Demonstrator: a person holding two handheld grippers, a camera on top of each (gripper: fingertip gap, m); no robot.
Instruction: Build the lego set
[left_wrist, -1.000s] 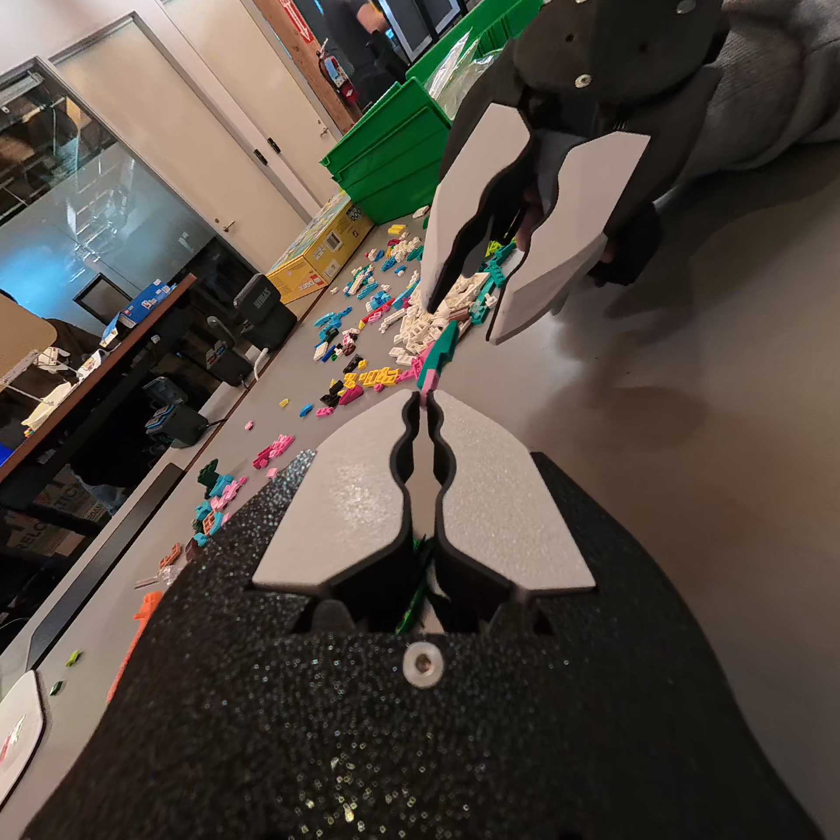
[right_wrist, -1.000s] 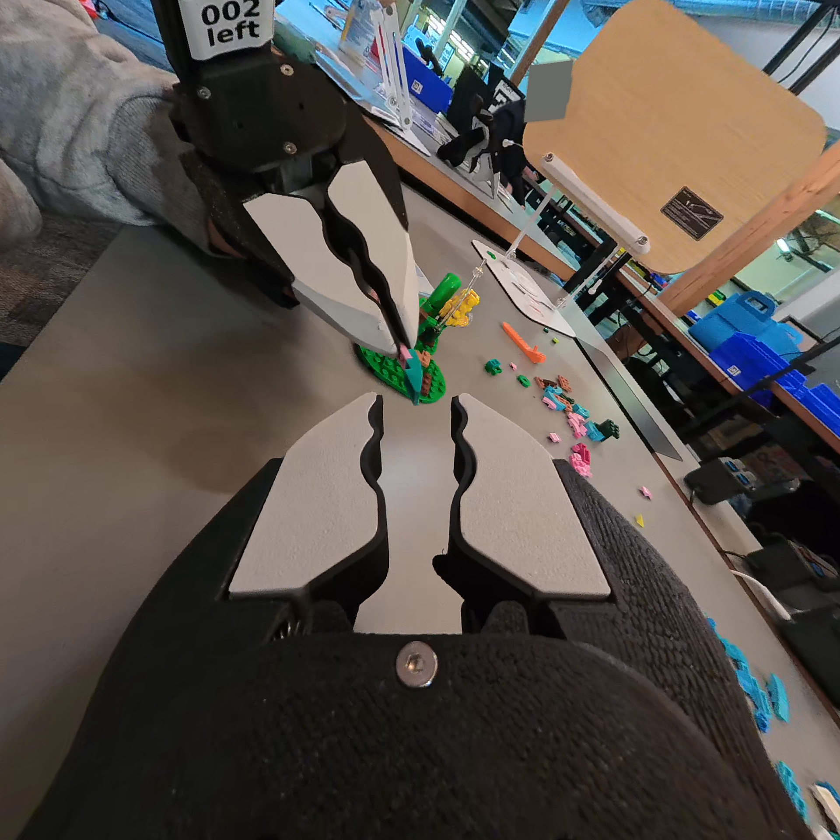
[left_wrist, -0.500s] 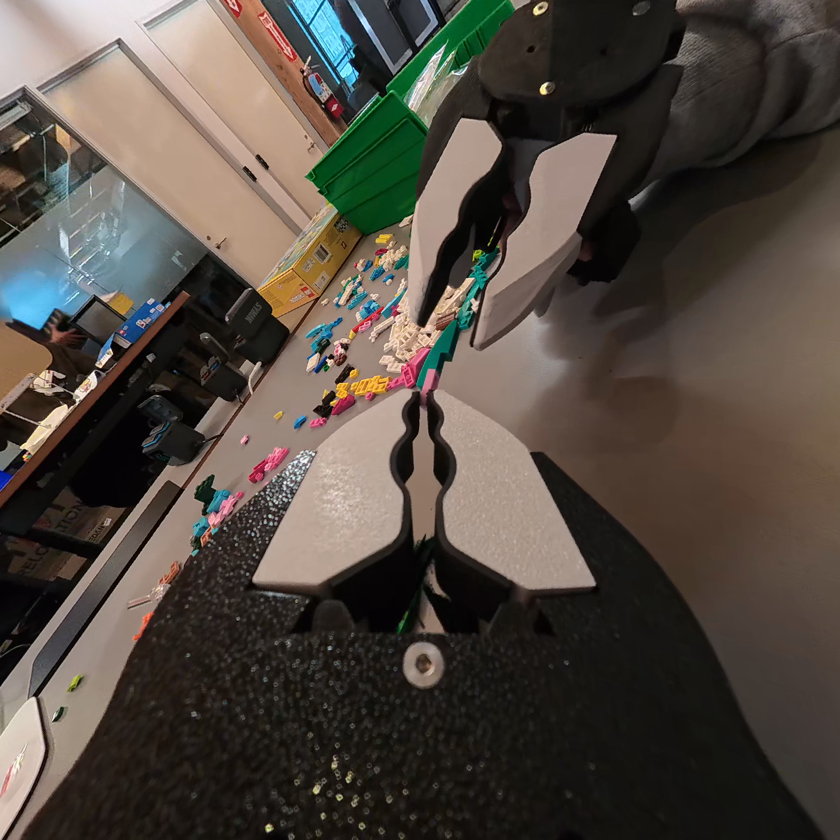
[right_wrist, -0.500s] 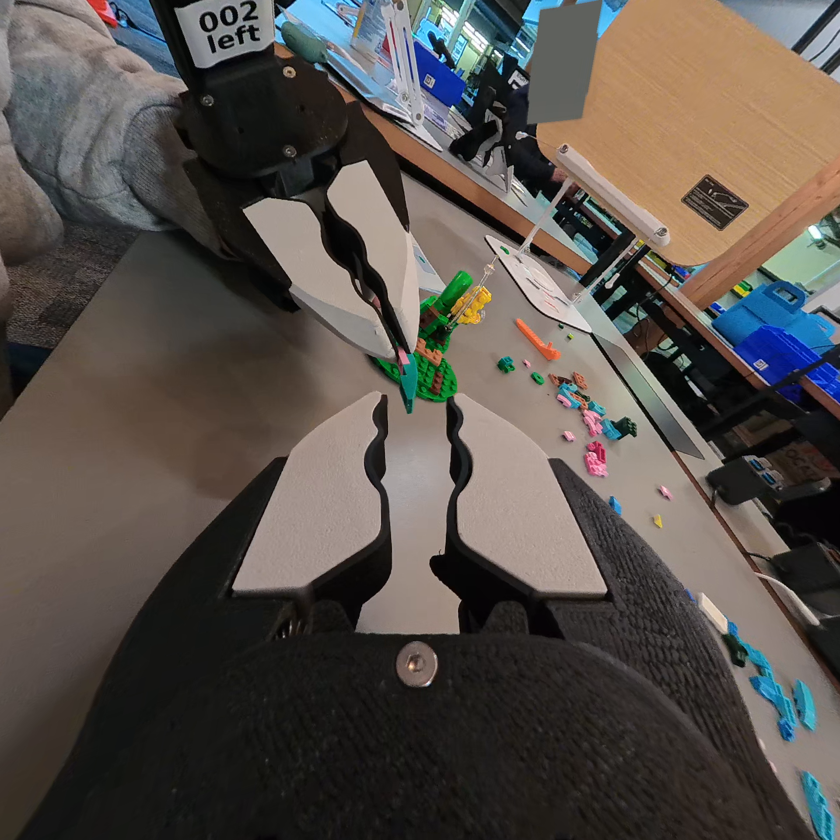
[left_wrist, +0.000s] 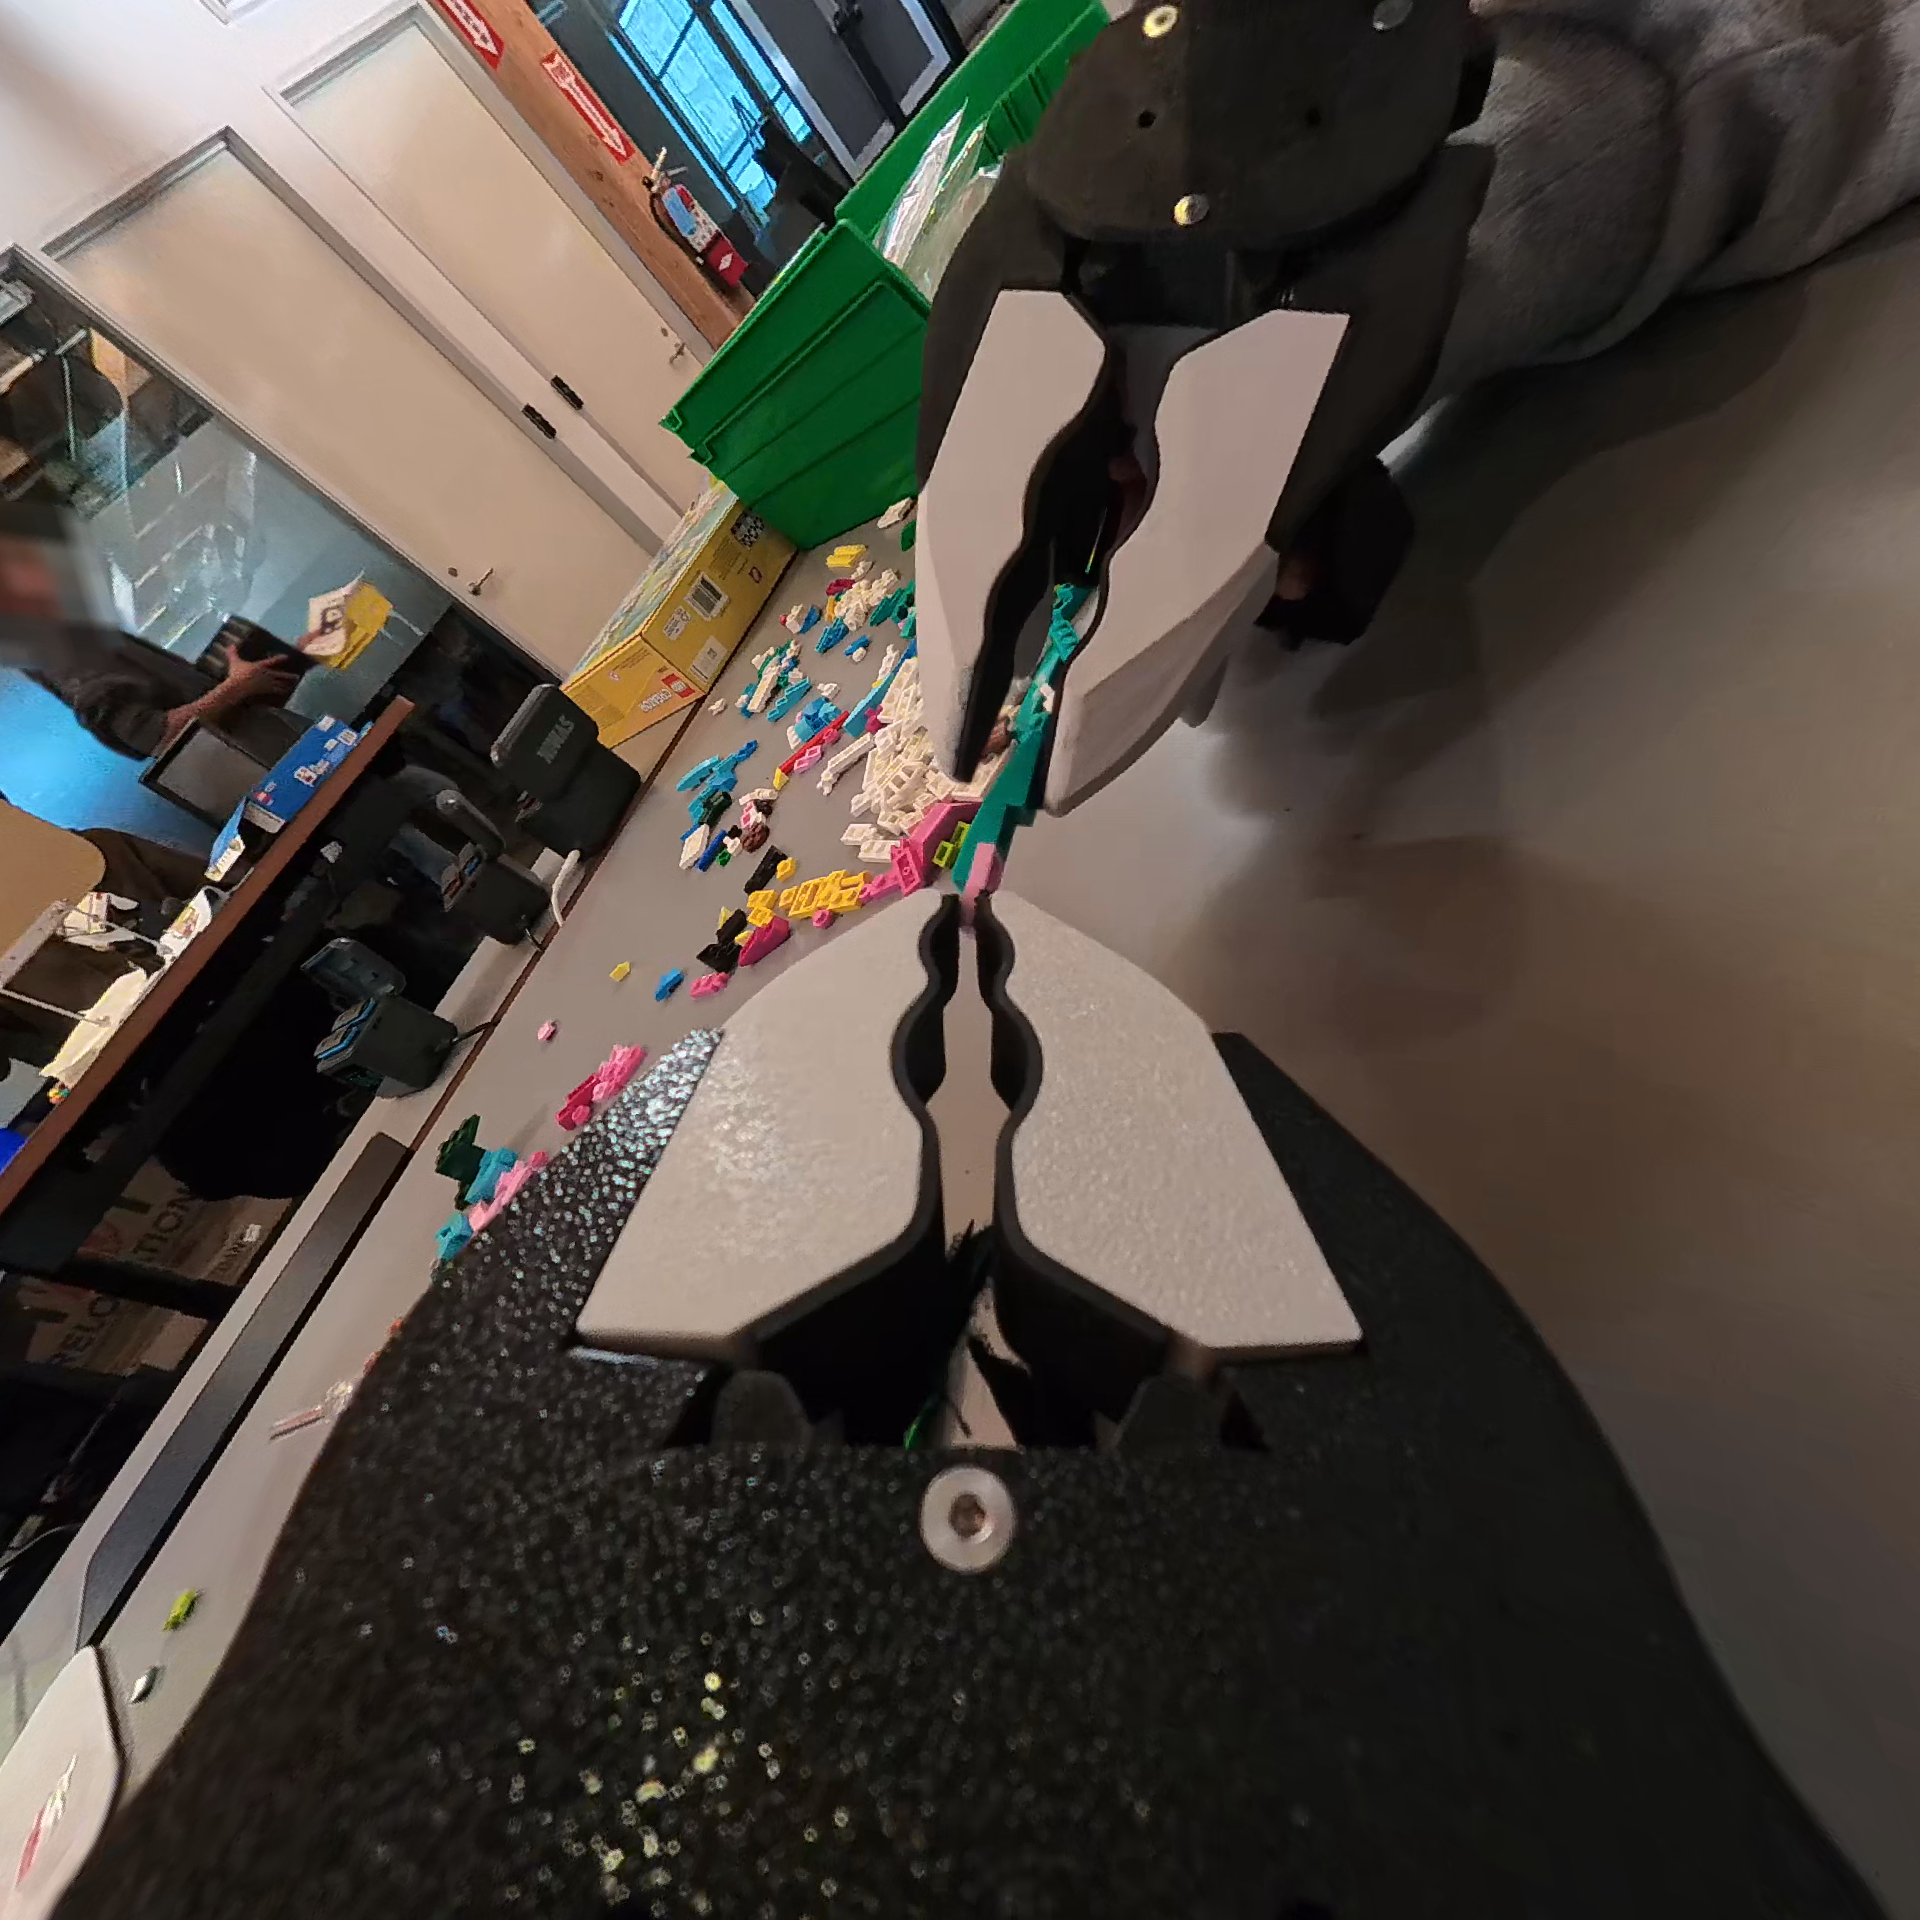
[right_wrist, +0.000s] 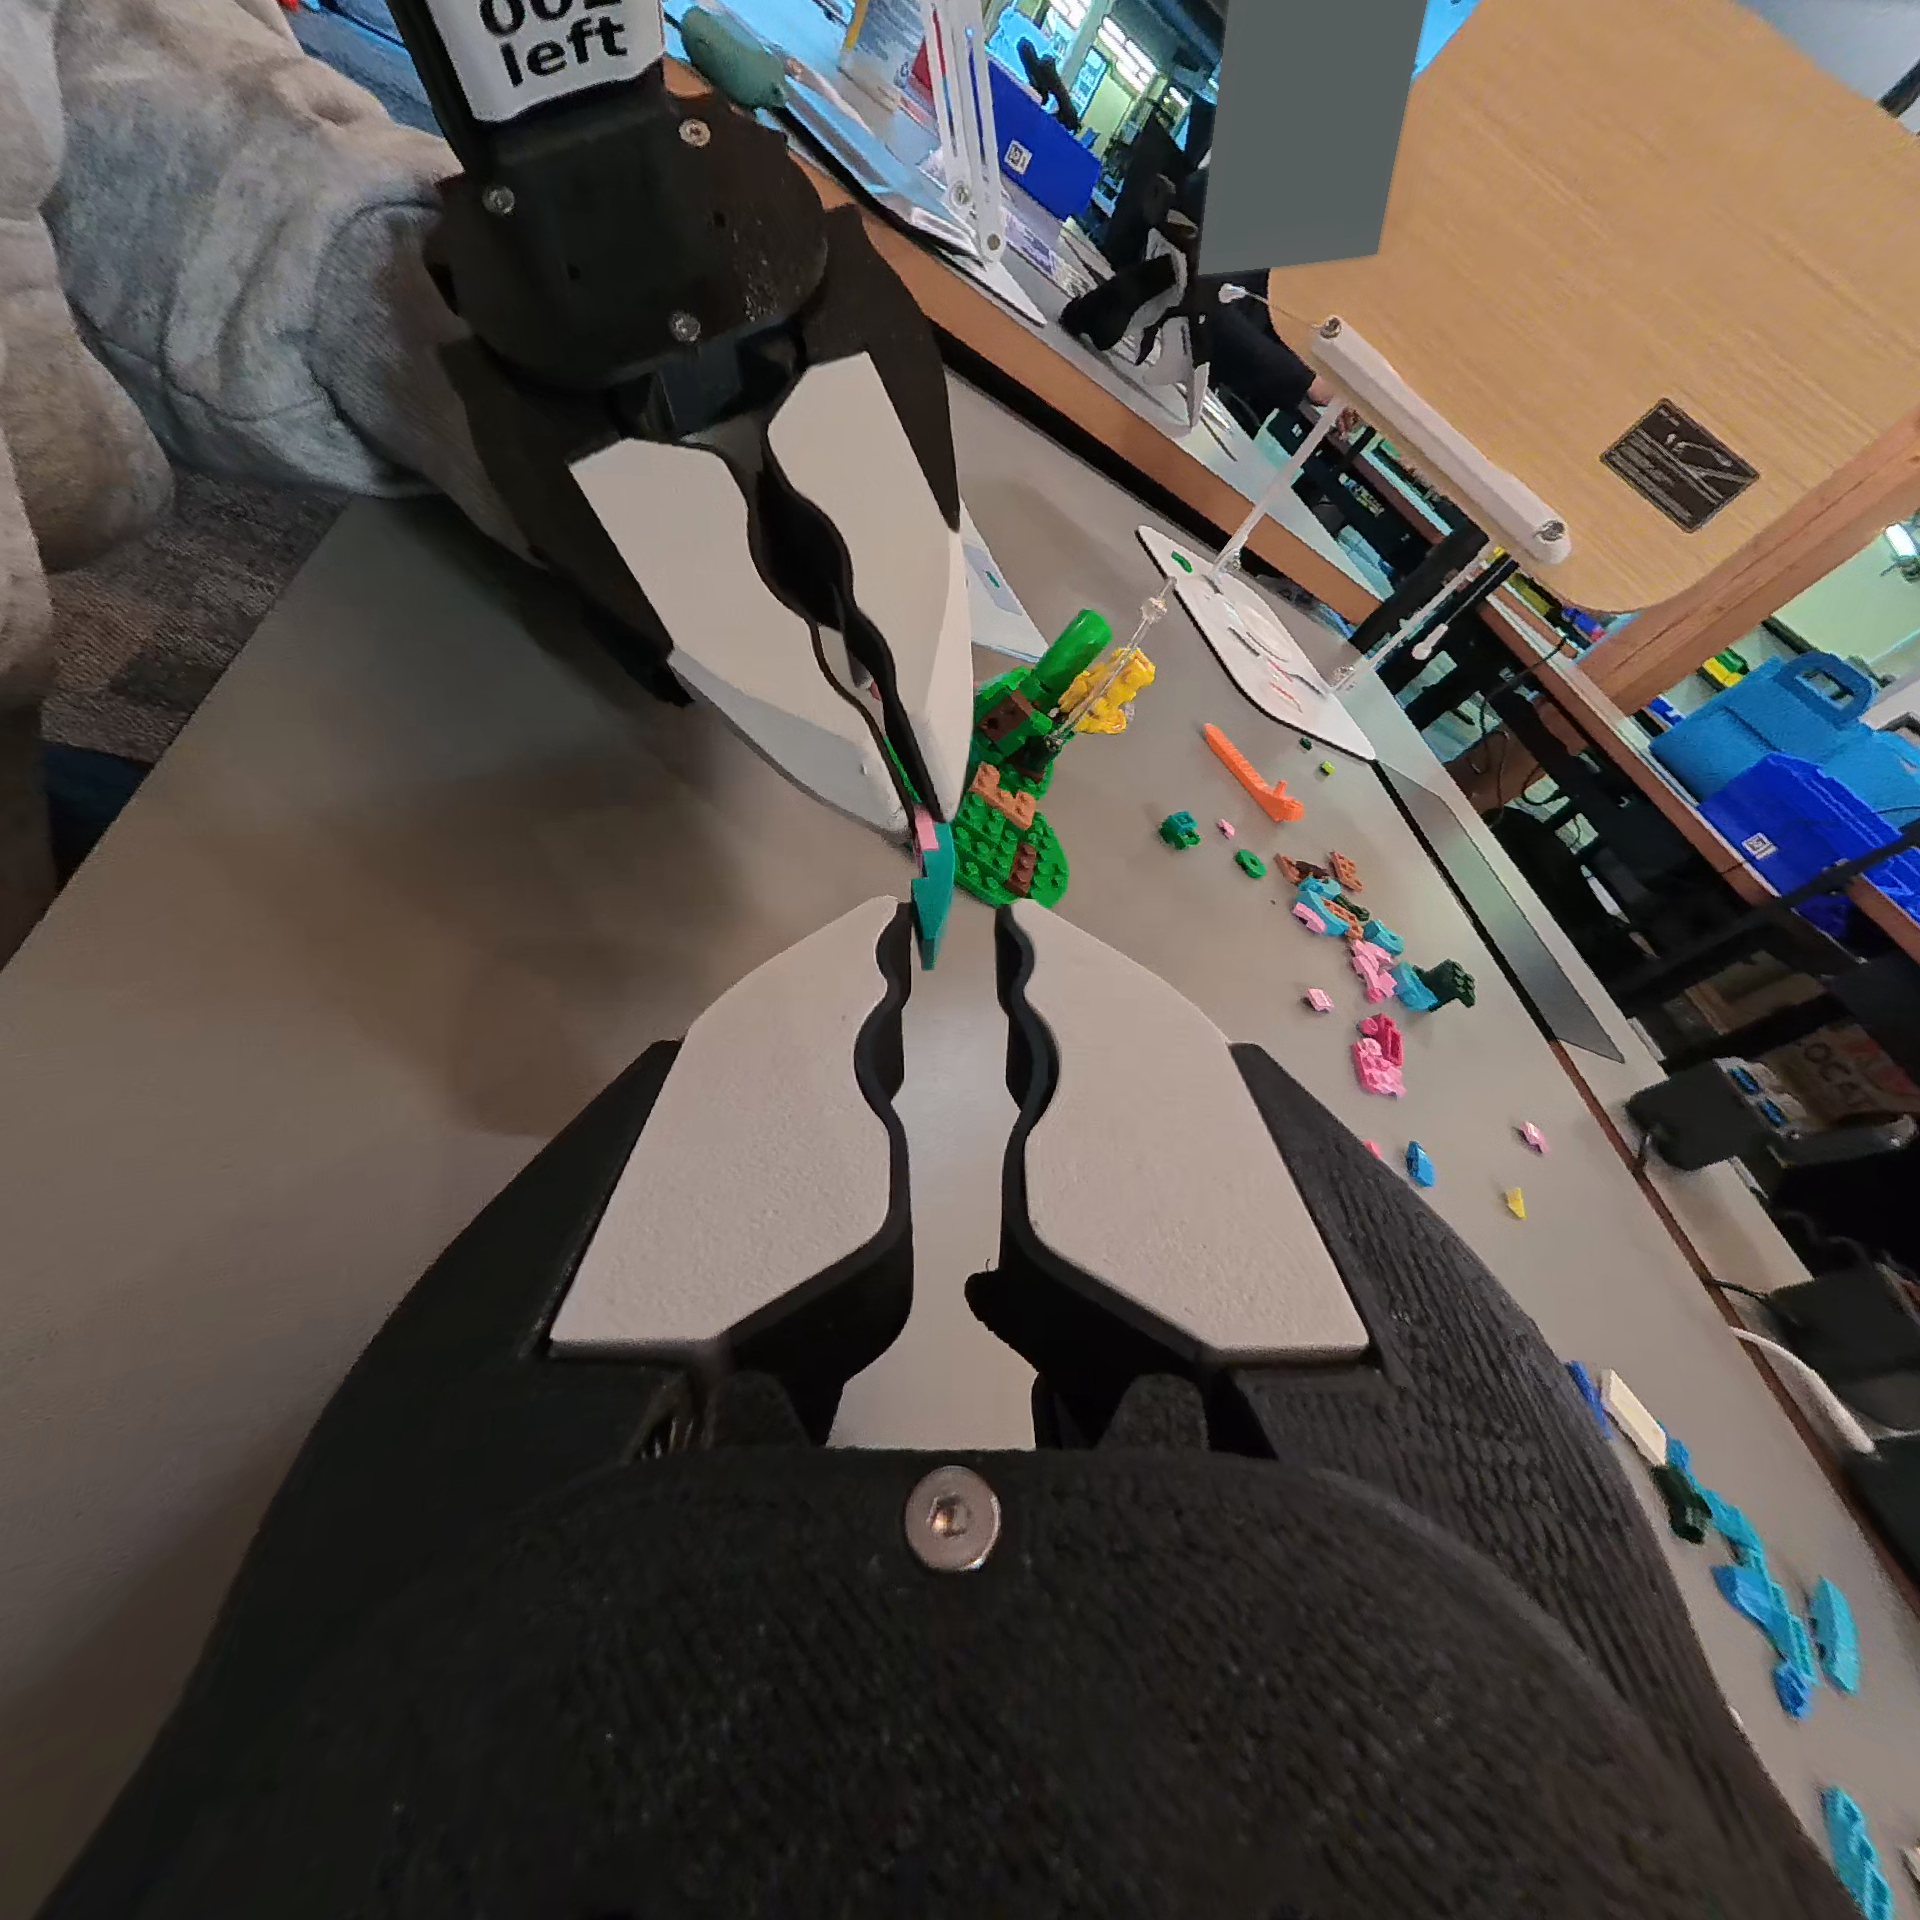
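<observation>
Currently both grippers meet tip to tip above the tabletop, over its bare part near the edge where a grey sleeve comes in.

Scene, large to small:
- Green bins stacked at the far end of the tabletop, with a yellow box just beside them along the side edge.
- Loose bricks, mostly white with pink, yellow and blue, spread between the box and the grippers.
- Green model on a round base, standing just behind the gripper tips. An orange tool and more scattered bricks lie toward the opposite side edge.

Left gripper: closed, tips pinching a small pink piece. A teal piece, flat with a stepped edge, is joined to the pink one and sticks out past the tips, clear of the tabletop.

Right gripper: jaws narrowly parted. The free end of the teal piece sits between its tips, close against one finger. A visible gap remains to the other finger, so the piece is not clamped on this side.

Only the left gripper carries the teal and pink pair.
</observation>
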